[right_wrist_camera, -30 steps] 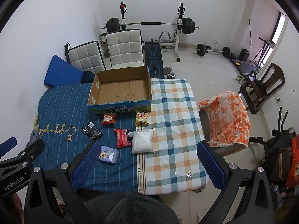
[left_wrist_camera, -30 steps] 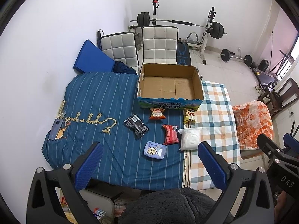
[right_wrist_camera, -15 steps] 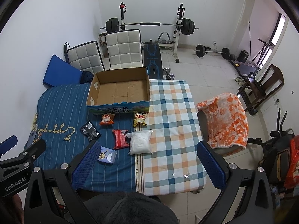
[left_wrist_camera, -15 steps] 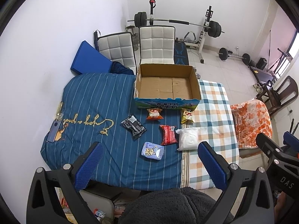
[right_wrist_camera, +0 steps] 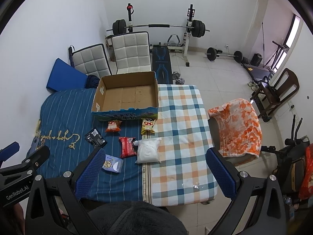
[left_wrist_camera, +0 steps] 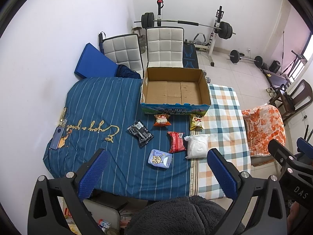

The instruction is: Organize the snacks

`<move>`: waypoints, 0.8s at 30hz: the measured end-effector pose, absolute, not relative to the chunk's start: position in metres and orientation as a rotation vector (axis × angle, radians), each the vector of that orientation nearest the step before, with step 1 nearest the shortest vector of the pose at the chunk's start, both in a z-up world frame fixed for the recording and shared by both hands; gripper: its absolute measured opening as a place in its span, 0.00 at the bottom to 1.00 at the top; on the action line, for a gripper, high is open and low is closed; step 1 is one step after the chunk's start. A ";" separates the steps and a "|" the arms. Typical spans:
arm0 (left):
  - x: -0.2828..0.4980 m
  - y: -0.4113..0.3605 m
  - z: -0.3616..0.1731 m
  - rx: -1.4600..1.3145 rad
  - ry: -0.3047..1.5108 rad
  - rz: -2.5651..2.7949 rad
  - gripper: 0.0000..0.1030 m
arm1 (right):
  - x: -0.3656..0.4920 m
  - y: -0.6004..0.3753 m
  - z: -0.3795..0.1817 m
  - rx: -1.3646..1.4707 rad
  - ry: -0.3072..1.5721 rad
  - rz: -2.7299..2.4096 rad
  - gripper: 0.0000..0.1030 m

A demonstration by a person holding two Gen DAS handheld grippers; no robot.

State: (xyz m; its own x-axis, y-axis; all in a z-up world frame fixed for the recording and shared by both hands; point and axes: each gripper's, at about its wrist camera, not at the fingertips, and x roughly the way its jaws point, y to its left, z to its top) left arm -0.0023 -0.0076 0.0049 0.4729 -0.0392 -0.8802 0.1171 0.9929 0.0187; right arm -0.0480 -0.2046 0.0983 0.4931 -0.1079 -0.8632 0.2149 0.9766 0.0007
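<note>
An empty cardboard box [left_wrist_camera: 176, 90] [right_wrist_camera: 127, 96] stands at the far side of the cloth-covered table. In front of it lie several snack packets: an orange one [left_wrist_camera: 161, 120], a yellow one [left_wrist_camera: 196, 121], a black one [left_wrist_camera: 139, 133], a red one [left_wrist_camera: 176, 142], a white bag [left_wrist_camera: 196, 146] and a pale blue pack [left_wrist_camera: 160, 158]. The same packets show in the right wrist view, with the white bag [right_wrist_camera: 147, 150] and the pale blue pack [right_wrist_camera: 112, 163] nearest. My left gripper [left_wrist_camera: 156, 174] and right gripper [right_wrist_camera: 154, 173] hover high above the table's near edge, both open and holding nothing.
A phone [left_wrist_camera: 56, 138] lies at the table's left edge. Two white chairs [left_wrist_camera: 165, 48] and a blue cushion [left_wrist_camera: 93, 62] stand behind the box. An orange-patterned blanket [right_wrist_camera: 239, 126] covers a seat to the right. Weight equipment [right_wrist_camera: 158, 26] fills the back of the room.
Both grippers have drifted slightly, so the table and box sit a little lower and more to the left in view. No snack has moved; both grippers stay open.
</note>
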 end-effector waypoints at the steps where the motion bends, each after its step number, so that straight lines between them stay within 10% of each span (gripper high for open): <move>1: -0.002 -0.008 0.005 0.081 1.074 -0.096 1.00 | -0.048 -0.205 0.098 0.114 1.036 -0.196 1.00; 13: 0.041 -0.003 -0.032 0.068 1.129 -0.037 1.00 | -0.013 -0.229 0.033 0.204 1.159 -0.198 1.00; 24: 0.113 0.016 -0.211 0.067 1.459 0.033 1.00 | 0.074 -0.266 -0.177 0.236 1.496 -0.211 1.00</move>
State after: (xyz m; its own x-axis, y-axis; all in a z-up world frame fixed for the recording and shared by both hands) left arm 0.1129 0.0157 -0.2109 0.1120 0.0637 -0.9917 0.0183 0.9976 0.0662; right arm 0.0744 -0.2663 -0.1768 0.0645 0.0069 -0.9979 0.2821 0.9590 0.0249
